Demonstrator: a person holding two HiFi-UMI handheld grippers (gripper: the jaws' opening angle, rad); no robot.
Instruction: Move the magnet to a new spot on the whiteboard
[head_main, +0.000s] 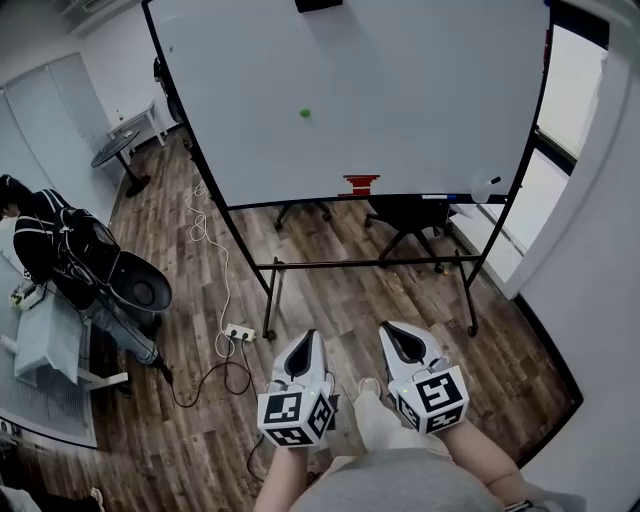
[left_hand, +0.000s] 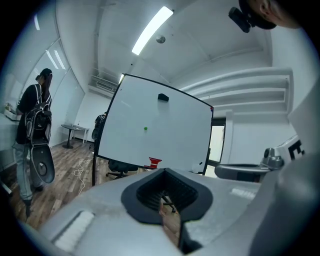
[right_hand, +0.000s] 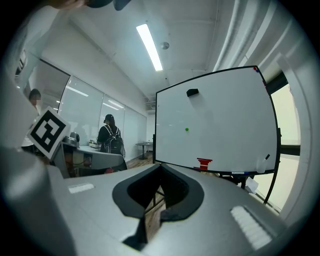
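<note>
Both jaw pairs are shut w/ nothing in them: L gripper (head_main: 305, 345) & R gripper (head_main: 398, 338), low by my legs. Far off, the magnet (head_main: 305, 114), a green dot, sits mid-left on the whiteboard (head_main: 420, 110). So no step is done yet: I must walk up, grab it, move it. The black thing (head_main: 318, 4) up top is cut off; the red thing (head_main: 360, 184) is too small to tell.
</note>
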